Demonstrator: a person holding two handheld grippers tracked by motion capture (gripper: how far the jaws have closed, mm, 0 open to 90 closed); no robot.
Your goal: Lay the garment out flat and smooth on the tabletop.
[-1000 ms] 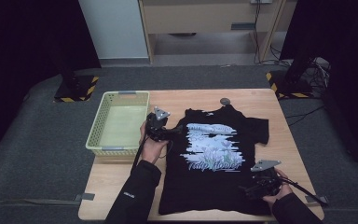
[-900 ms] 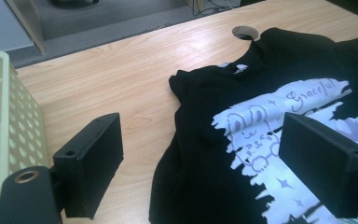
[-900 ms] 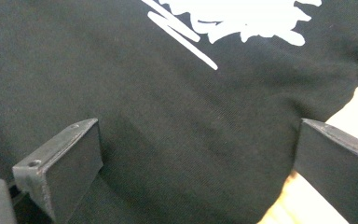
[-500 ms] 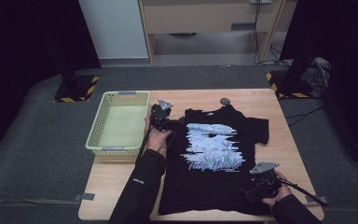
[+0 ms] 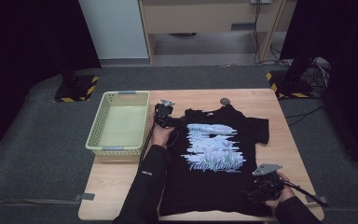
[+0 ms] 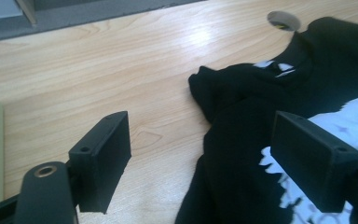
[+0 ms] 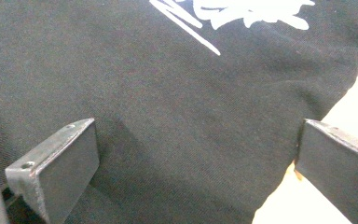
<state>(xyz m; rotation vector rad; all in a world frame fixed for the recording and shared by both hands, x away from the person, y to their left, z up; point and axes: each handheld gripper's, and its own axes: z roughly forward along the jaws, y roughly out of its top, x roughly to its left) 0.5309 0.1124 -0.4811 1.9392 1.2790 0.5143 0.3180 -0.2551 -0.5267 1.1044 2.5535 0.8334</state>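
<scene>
Moved down toward the T-shirt's [image 5: 219,154] bunched shoulder, left gripper [image 6: 205,154] jaws narrowing but gripping nothing yet; right gripper [image 7: 196,177] wide over the hem, likely fold setup.

Black sleeves [image 5: 145,186]; black blocky jaws, trailing cables.
</scene>
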